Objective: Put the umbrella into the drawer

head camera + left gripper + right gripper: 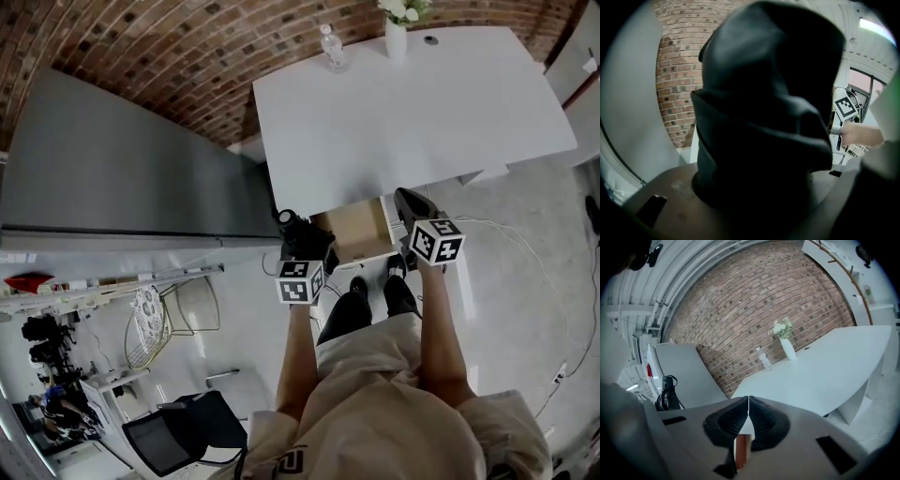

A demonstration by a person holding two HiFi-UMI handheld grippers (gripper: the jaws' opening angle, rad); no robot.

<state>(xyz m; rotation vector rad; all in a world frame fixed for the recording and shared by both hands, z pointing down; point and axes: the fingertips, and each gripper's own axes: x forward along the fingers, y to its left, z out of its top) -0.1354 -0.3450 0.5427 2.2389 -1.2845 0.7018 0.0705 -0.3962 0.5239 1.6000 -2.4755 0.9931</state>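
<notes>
White table [412, 103], open drawer [354, 231] | left tongs [306, 251] clamp umbrella [764, 103] | right tongs [748, 405] together, empty

We log a white counter [412, 103], its top mostly bare. Along its far edge a clear plastic bottle [334, 49] stands upright near the left corner. A white vase [397, 39] with white flowers [403, 9] stands to the bottle's right, apart from it. A small dark round spot [430, 40] sits just beside the vase; we can't tell what it is. Under the counter's near edge a drawer [354, 232] is pulled out, wood-coloured inside. The right gripper view gives us the same counter [825, 376], with bottle [764, 359] and vase [788, 348] both upright. The white floor [525, 281] carries a black chair [183, 431] and a wire-frame piece [148, 323], well apart from the counter.
</notes>
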